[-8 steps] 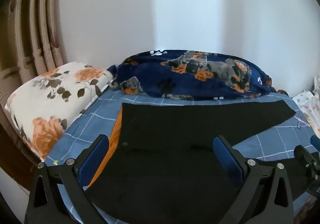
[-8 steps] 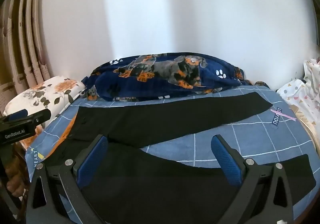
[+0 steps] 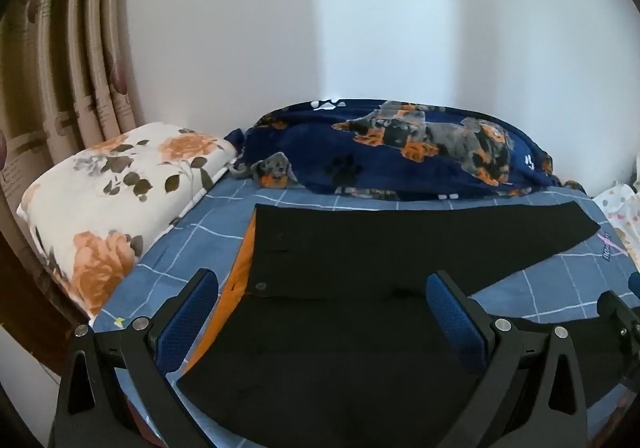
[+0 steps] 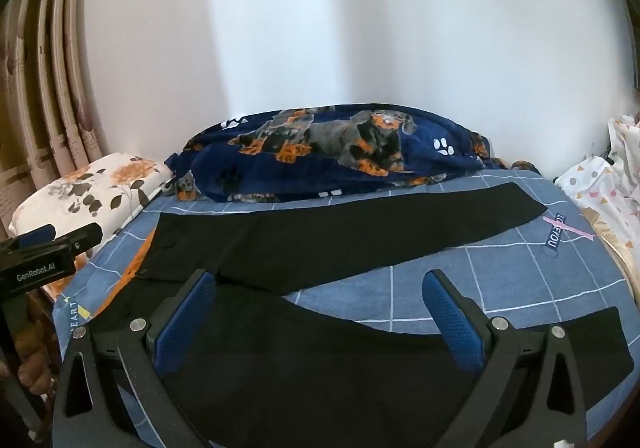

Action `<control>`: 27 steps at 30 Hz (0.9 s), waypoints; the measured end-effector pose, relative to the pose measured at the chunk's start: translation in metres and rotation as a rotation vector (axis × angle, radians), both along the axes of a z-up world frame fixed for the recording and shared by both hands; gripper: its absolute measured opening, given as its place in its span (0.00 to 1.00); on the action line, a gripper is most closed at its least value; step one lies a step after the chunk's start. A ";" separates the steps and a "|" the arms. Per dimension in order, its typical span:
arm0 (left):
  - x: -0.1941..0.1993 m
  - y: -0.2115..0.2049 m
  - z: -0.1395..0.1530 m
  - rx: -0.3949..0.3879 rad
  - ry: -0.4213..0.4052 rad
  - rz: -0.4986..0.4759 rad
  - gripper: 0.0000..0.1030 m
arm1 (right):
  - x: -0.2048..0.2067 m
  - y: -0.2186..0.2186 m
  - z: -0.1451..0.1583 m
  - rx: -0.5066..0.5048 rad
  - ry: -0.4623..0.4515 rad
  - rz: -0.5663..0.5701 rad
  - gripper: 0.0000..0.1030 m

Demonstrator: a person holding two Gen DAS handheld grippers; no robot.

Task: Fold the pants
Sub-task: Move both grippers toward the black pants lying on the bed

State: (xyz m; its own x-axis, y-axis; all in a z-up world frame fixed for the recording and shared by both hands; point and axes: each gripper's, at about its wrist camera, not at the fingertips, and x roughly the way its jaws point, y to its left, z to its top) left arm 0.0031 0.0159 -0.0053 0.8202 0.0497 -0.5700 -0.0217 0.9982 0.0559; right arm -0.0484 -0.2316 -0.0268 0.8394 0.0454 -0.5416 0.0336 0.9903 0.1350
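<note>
One pair of black pants (image 4: 320,244) lies flat on the bed, its two legs spread apart ahead of and beneath the right tool (image 4: 320,312), orange lining at the waist. Left tool (image 3: 320,312) and right tool both stand wide, holding nothing. Beyond: one checked blue sheet (image 4: 420,288) printed "HEART", one plush dog-print blanket (image 4: 340,151), one floral pillow (image 3: 120,187). "GenRobot.AI" marks the left tool's side.

Black gripper (image 3: 320,312) frames, blue textured pads (image 3: 186,322) — silver screws
</note>
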 end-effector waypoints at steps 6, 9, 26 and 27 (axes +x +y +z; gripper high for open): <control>0.004 0.007 -0.006 -0.010 0.007 0.020 1.00 | -0.003 0.000 -0.001 -0.006 -0.007 0.009 1.00; 0.004 0.008 -0.009 -0.001 0.008 0.034 1.00 | -0.002 0.004 -0.005 -0.007 -0.001 0.017 1.00; 0.012 0.025 -0.019 0.026 0.025 0.069 1.00 | 0.004 0.010 -0.020 -0.011 0.043 0.028 1.00; 0.012 0.026 -0.020 0.024 0.027 0.069 1.00 | 0.004 0.010 -0.020 -0.013 0.043 0.027 1.00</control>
